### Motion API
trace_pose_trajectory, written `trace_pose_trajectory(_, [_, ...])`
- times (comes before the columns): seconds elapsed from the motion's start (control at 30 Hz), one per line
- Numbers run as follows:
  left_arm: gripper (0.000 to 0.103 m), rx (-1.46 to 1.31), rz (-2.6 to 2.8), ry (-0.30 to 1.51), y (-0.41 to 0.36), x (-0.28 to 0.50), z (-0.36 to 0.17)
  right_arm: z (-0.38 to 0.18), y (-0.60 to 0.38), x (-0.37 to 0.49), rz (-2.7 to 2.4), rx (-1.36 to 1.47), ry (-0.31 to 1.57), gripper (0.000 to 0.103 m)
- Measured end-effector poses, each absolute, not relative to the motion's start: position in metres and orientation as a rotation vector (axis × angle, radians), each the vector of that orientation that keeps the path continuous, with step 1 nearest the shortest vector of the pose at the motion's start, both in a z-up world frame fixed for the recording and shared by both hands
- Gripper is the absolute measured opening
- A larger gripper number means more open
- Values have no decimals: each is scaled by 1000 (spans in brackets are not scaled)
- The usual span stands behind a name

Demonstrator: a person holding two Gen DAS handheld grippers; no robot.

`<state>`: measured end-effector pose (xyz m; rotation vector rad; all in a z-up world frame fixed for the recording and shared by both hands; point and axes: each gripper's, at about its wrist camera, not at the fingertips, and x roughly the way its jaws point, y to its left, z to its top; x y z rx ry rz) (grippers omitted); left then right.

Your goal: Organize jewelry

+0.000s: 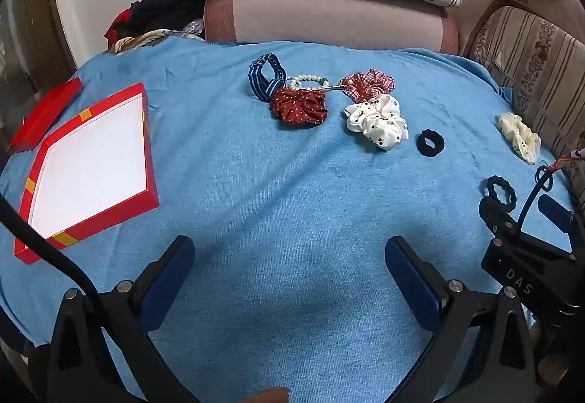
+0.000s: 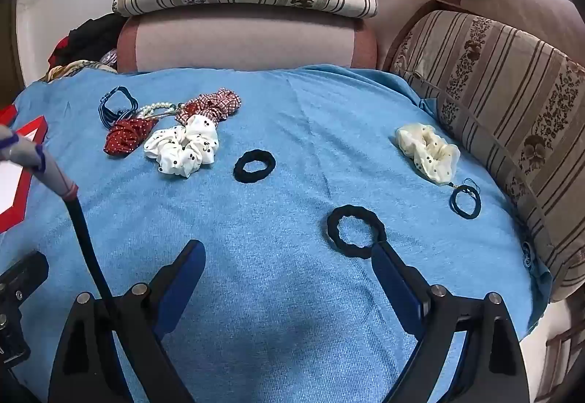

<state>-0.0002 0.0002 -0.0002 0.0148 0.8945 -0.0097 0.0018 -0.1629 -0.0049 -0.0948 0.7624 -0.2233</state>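
Note:
A red box with a white inside [image 1: 91,161] lies open at the left on the blue cloth [image 1: 274,202]. At the back lie a striped blue band [image 1: 265,75], a pearl bracelet [image 1: 307,81], a dark red dotted scrunchie [image 1: 299,106], a checked red scrunchie [image 1: 367,83] and a white dotted scrunchie [image 1: 378,119]. A black hair tie [image 2: 254,165] lies mid-cloth. A thin black ring tie [image 2: 354,236] touches my right gripper's right fingertip [image 2: 380,256]. My left gripper [image 1: 289,249] and right gripper [image 2: 289,253] are open and empty.
A cream scrunchie [image 2: 429,150] and a thin dark elastic [image 2: 466,202] lie near the cloth's right edge. The red box lid [image 1: 47,112] lies behind the box. Striped cushions [image 2: 512,103] border the right and back. A cable [image 2: 84,238] crosses at left.

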Motion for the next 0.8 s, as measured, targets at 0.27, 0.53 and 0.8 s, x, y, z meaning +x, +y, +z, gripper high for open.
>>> trace_pose_trajectory(0.27, [103,-5,-10,911,1,-5,2,-6,-164,4,-220,-91,774,95])
trace_pose_trajectory(0.53, [103,-1,-1,923,3,-2,-7,-12,-163,2,-222,-94,776,95])
trace_pose_trajectory(0.8, [103,-6,3,934,6,0,-11,-16,-162,3,-220,-91,789,95])
